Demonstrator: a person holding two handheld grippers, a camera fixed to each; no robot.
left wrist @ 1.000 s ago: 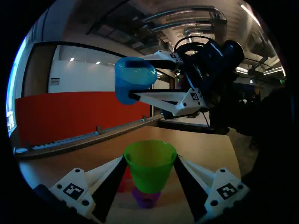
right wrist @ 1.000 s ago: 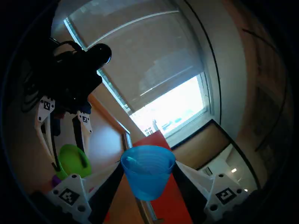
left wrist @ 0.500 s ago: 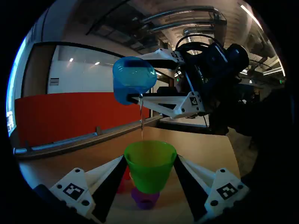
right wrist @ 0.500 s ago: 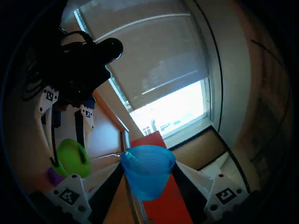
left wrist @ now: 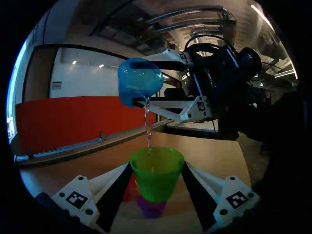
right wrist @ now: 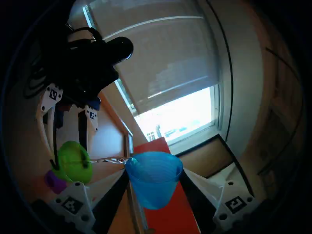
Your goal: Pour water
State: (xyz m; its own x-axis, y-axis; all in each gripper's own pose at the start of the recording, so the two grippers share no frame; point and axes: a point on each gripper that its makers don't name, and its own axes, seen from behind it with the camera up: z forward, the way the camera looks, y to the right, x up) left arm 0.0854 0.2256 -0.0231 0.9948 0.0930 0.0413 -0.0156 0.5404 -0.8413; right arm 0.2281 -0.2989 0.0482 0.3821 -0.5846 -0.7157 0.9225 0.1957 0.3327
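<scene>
My left gripper point(left wrist: 156, 177) is shut on an upright green cup point(left wrist: 156, 171) held above the wooden table point(left wrist: 210, 154). Above it, in the left gripper view, the right gripper point(left wrist: 146, 82) grips a blue cup point(left wrist: 138, 81) tipped on its side, and a thin stream of water point(left wrist: 148, 126) falls from its rim into the green cup. In the right gripper view, my right gripper point(right wrist: 154, 183) is shut on the blue cup point(right wrist: 154, 183), with the water stream point(right wrist: 107, 159) running toward the green cup point(right wrist: 73, 160) held by the left gripper point(right wrist: 70, 156).
A purple cup point(left wrist: 152, 206) and a red one point(left wrist: 130, 187) stand on the table under the green cup. A red wall panel point(left wrist: 78, 117) with a rail runs behind the table. A bright window point(right wrist: 179, 113) with a blind lies beyond the blue cup.
The blue cup has tipped further. Water started flowing half a second ago and now runs as a fuller stream into the green cup. The left gripper has stayed put.
</scene>
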